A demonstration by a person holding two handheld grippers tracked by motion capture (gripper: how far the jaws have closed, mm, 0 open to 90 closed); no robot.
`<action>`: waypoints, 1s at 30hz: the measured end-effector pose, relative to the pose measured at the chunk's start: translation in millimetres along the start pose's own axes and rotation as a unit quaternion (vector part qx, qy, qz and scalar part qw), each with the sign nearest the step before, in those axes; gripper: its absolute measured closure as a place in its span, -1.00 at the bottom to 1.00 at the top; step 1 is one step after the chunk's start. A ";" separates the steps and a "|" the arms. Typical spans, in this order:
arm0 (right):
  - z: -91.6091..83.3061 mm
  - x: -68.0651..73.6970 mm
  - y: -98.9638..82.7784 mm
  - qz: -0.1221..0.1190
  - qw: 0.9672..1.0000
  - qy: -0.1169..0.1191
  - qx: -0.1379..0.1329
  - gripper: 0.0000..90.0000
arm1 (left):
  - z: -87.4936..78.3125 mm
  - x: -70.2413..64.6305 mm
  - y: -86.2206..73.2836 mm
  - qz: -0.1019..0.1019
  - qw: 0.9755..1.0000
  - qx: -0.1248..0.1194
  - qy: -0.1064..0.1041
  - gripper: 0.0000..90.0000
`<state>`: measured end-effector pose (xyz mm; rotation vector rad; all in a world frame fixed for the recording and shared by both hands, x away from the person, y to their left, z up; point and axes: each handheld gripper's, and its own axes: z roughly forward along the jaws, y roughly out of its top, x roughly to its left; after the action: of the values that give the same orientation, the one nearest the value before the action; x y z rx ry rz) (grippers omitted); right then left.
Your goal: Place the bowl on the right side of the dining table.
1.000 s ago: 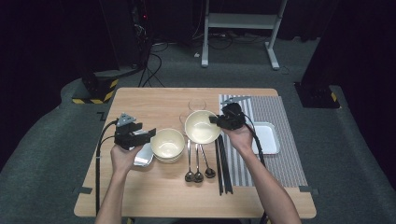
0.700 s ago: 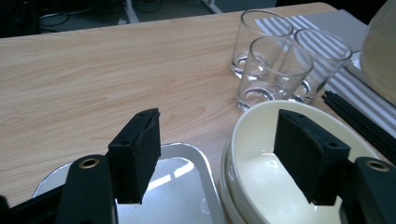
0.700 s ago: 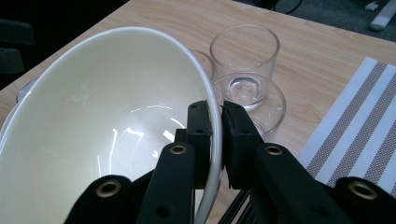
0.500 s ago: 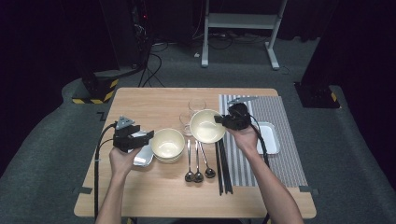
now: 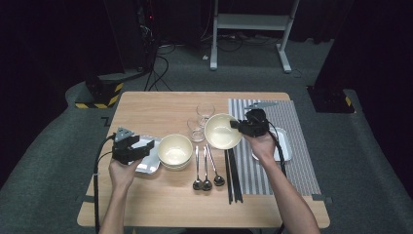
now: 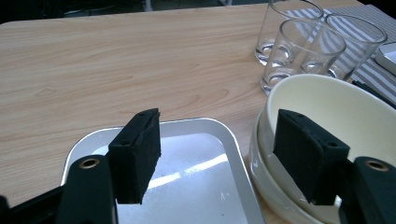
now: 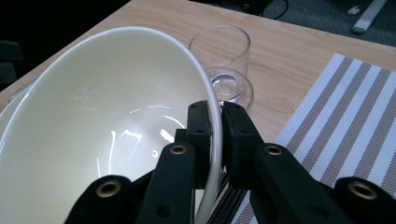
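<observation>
Bowl [image 7: 107, 126] pinched by its rim in my right gripper [image 7: 215, 140], jaws clamped either side of the wall so it hangs tilted above the spoons [image 5: 206, 168], right of the stack [image 5: 175, 151]. Probably heading onto the striped mat [image 5: 292, 146]. My right hand [image 5: 263, 145] reaches in from the mat side, gripper level. My left gripper [image 6: 224, 158] hangs spread and empty over the tray [image 6: 187, 182], one jaw inside the stack's rim, likely steadying it. Glasses [image 6: 299, 44] beyond the stack.
</observation>
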<state>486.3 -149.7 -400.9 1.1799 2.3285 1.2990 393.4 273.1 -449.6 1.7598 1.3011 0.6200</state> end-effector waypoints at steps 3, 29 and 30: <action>-3.6 -2.8 -1.3 0.002 1.000 -0.005 -0.004 0.82 | 0.3 2.3 -4.0 -0.010 1.000 -0.001 0.002 -0.31; -21.6 -27.0 -14.4 0.028 0.999 -0.024 -0.013 0.82 | -15.2 24.6 -40.1 -0.041 0.999 -0.001 0.035 -0.34; -22.3 -28.0 -15.1 0.030 0.999 -0.025 -0.013 0.82 | -15.8 25.1 -41.8 -0.042 0.998 -0.002 0.036 -0.34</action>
<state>484.5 -188.4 -404.8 1.2680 2.2504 1.2988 367.7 306.4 -478.9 1.6839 1.4142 0.6424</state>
